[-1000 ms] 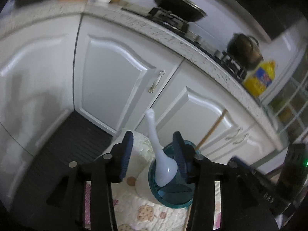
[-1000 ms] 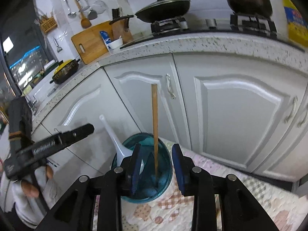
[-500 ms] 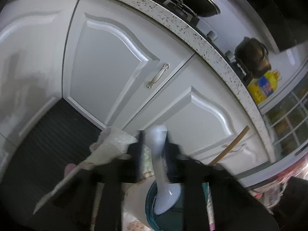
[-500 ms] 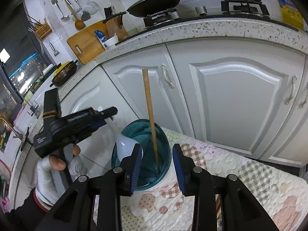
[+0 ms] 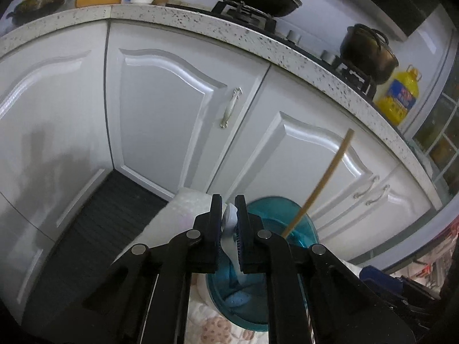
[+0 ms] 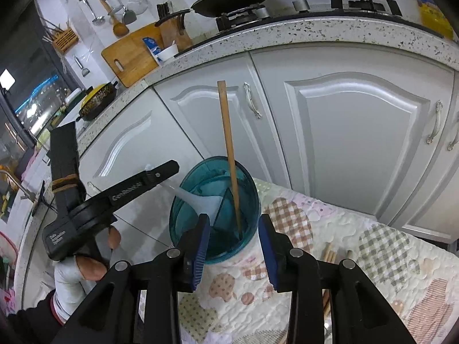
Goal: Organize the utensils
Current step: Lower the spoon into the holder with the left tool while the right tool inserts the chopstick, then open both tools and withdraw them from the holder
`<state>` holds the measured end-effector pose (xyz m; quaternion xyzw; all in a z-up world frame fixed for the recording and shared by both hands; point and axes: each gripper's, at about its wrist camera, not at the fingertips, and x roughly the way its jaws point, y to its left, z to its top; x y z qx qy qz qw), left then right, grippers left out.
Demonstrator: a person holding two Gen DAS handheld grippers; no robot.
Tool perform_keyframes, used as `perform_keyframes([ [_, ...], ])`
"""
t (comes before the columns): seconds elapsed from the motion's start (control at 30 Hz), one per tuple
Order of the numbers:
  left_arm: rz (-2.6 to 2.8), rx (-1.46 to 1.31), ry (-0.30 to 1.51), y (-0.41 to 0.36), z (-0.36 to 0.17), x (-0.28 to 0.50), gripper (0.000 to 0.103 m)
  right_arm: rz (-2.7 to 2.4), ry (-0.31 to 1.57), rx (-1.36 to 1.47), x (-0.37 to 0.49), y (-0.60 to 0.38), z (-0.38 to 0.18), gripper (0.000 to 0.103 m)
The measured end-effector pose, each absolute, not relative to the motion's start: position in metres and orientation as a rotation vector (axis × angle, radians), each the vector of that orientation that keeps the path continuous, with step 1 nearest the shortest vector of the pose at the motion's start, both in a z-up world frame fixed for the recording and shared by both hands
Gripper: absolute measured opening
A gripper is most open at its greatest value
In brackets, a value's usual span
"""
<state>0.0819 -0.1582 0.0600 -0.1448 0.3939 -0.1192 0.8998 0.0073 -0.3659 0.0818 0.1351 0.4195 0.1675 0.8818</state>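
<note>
A teal utensil holder [image 6: 183, 215] stands on a quilted cloth. A wooden stick [image 6: 229, 154] and a white spoon [image 6: 200, 200] lean in it. In the left wrist view my left gripper [image 5: 228, 202] is closing, and its pads squeeze the white spoon [image 5: 229, 218] by its handle above the holder [image 5: 275, 212], with the stick [image 5: 324, 180] to the right. The right wrist view shows the same gripper [image 6: 169, 169] clamped on the handle's upper end, held by a gloved hand. My right gripper [image 6: 233, 235] hovers just in front of the holder; its jaws are opening, with nothing pressed between them.
The quilted cloth [image 6: 358, 246] covers the table, with several wooden sticks [image 6: 330, 253] lying on it at the right. White cabinet doors [image 6: 358, 143] and a speckled counter [image 5: 200, 25] with a wok and a pot stand behind. A dark floor mat [image 5: 109, 206] lies at the left.
My left gripper went from wide open around the white spoon to closed on its handle, moving forward and down. The right gripper stayed in front of the holder.
</note>
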Motion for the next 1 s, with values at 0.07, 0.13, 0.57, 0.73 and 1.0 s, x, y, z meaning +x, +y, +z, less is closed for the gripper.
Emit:
perform_keyframes([
  [0.07, -0.248, -0.298, 0.824, -0.159, 0.061, 0.079, 0.007, 0.337, 0.872, 0.28, 0.002, -0.37, 0.083, 0.035],
  [0.13, -0.253, -0.295, 0.82, -0.159, 0.064, 0.073, 0.016, 0.324, 0.874, 0.287, -0.002, -0.374, 0.083, 0.036],
  [0.57, -0.311, -0.129, 0.764, -0.17, 0.096, -0.002, 0.038, 0.256, 0.89, 0.297, -0.053, -0.39, 0.081, 0.04],
  [0.73, -0.355, -0.067, 0.746, -0.186, 0.102, -0.036, 0.038, 0.224, 0.884, 0.308, -0.077, -0.398, 0.086, 0.041],
  [1.0, -0.419, -0.031, 0.749, -0.206, 0.104, -0.066, 0.04, 0.179, 0.858, 0.313, -0.114, -0.409, 0.098, 0.043],
])
